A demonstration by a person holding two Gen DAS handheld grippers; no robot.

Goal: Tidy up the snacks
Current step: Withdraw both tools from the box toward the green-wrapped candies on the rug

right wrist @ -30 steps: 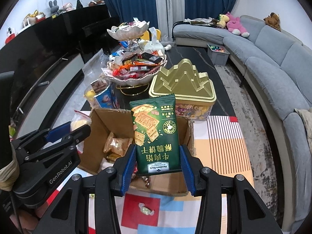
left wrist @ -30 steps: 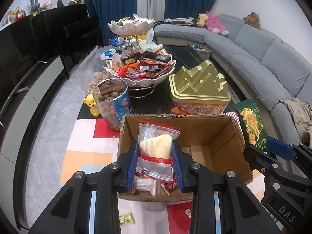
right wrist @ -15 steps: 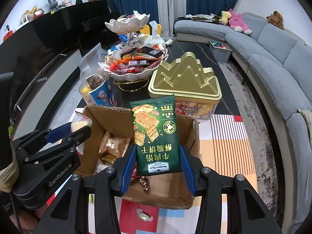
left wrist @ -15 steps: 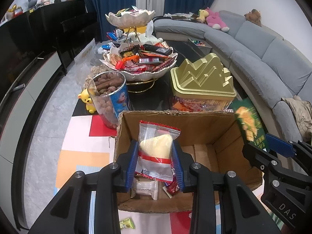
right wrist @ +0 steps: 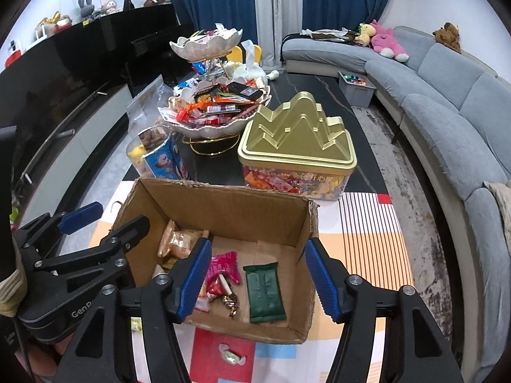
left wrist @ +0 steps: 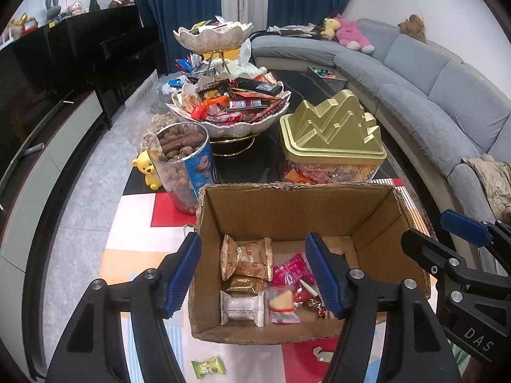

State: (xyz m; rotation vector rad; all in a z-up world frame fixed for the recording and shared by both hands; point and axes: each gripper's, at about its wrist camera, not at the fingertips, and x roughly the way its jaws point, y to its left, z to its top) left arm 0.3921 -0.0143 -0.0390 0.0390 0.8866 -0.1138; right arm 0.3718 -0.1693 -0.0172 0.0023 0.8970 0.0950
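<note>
From your left wrist camera, your left gripper (left wrist: 257,274) hangs over the open brown cardboard box (left wrist: 297,196), blue-padded fingers spread wide and holding nothing. Inside the box you can count about seven packets: one beige wrapped pastry (left wrist: 247,261), one gold packet (left wrist: 242,285), one white packet (left wrist: 241,312), one clear pouch with a yellow wedge (left wrist: 281,303), and roughly three small red or pink sweets toward 3 o'clock. One green wrapped candy (left wrist: 208,366) lies outside at 7 o'clock; you could overlook it. From your right wrist camera, your right gripper (right wrist: 258,282) is likewise wide open and empty above the box. One dark green biscuit packet (right wrist: 265,292) lies flat on the box floor. One pale wrapped candy (right wrist: 232,356) sits outside at 6 o'clock. Lowering carelessly, a finger could catch the box's ragged rim and drag it.
</note>
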